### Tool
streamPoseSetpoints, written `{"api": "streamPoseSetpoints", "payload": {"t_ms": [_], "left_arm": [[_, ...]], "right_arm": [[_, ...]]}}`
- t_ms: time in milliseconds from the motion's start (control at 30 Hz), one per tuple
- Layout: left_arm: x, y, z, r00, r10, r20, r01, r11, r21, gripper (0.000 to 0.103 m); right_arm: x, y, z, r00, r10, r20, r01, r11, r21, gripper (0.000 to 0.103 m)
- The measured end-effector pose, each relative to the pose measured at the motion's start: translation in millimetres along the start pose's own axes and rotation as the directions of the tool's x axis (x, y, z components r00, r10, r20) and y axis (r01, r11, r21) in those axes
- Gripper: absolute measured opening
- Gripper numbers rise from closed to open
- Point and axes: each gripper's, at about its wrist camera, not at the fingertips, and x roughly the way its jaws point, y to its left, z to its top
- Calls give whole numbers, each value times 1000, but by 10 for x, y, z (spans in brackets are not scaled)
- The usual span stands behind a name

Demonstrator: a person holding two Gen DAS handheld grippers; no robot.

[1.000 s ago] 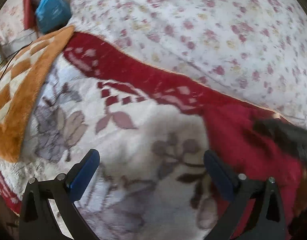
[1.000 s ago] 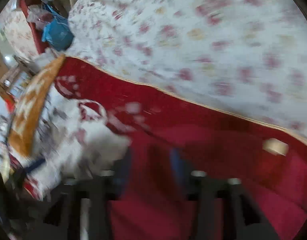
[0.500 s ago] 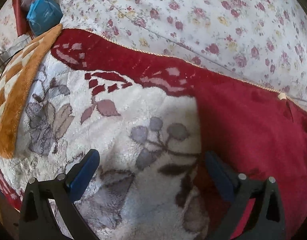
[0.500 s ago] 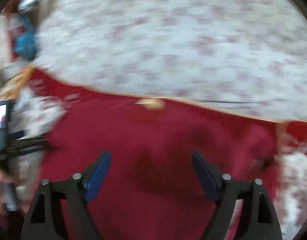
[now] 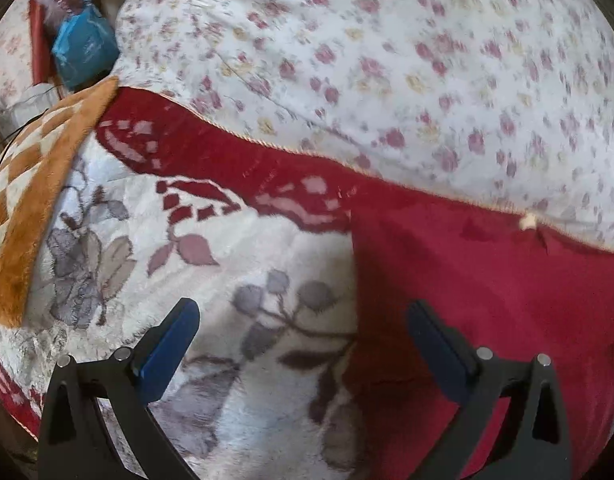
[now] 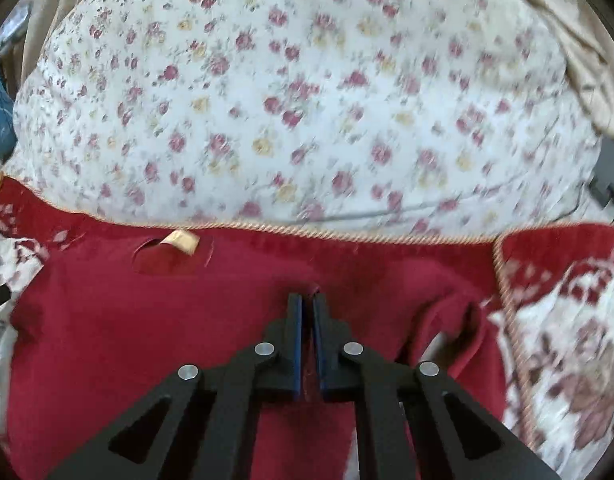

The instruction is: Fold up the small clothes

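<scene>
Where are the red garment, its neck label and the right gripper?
red garment [image 6: 127, 340]: right wrist view, flat front cloth.
neck label [image 6: 182, 241]: right wrist view, middle of the beige tag at the collar.
right gripper [image 6: 307, 304]: right wrist view, tips shut on a pinch of the garment.

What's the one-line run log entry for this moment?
phase: grasp | right gripper: shut on red garment | left gripper: open, above garment's edge on blanket | fold: not yet done

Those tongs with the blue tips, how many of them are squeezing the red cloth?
1. The right tongs are shut on the red garment, pinching it near the middle. The left tongs are open above the garment's left edge, over the blanket.
</scene>
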Motion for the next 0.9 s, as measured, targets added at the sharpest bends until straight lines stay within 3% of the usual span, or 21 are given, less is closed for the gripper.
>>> {"api": "streamPoseSetpoints", "payload": {"t_ms": [33,133,200,233,300,433,500,567,600,633,767,833,900], "left_arm": [[66,-56,-23,1000,19,-24,-19,1000,22,103],[183,-136,-91,997,52,-65,-48,996,70,103],[183,-127,-104,997,50,-57,-46,997,68,103],[189,-121,-96,997,47,-64,-43,997,66,103],[203,-104,-95,997,41,-71,-37,998,55,103],[214,-91,-100,997,31,-75,-28,999,45,103],[213,-86,-101,997,29,-77,-26,999,40,103],[197,-71,-101,997,21,-75,-19,999,34,103],[186,-70,-95,997,19,-75,-17,999,33,103],[173,-71,-92,997,18,-75,-16,999,32,103],[83,-83,-94,998,8,-56,-6,999,36,103],[56,-94,-95,999,6,-52,-4,999,41,103],[30,-96,-99,999,-2,-47,4,999,42,103]], "right_arm": [[74,-8,-26,1000,2,-12,-2,1000,-10,7],[345,-57,-133,986,16,-167,-14,1000,13,11],[224,-135,-176,990,70,-123,-59,994,91,15],[160,-129,-174,992,88,-94,-78,991,109,22],[129,15,-173,989,125,-78,-118,990,82,28],[474,236,-299,967,151,-205,-142,988,61,28],[406,255,-298,973,143,-182,-134,989,62,28],[283,251,-290,970,178,-168,-165,982,87,39],[215,241,-283,967,203,-157,-189,977,101,54],[132,248,-287,966,214,-145,-200,974,103,60],[-66,278,-349,971,210,-111,-202,976,78,61],[30,284,-427,972,184,-146,-175,982,72,62],[173,264,-546,959,179,-218,-163,983,90,62]]}}
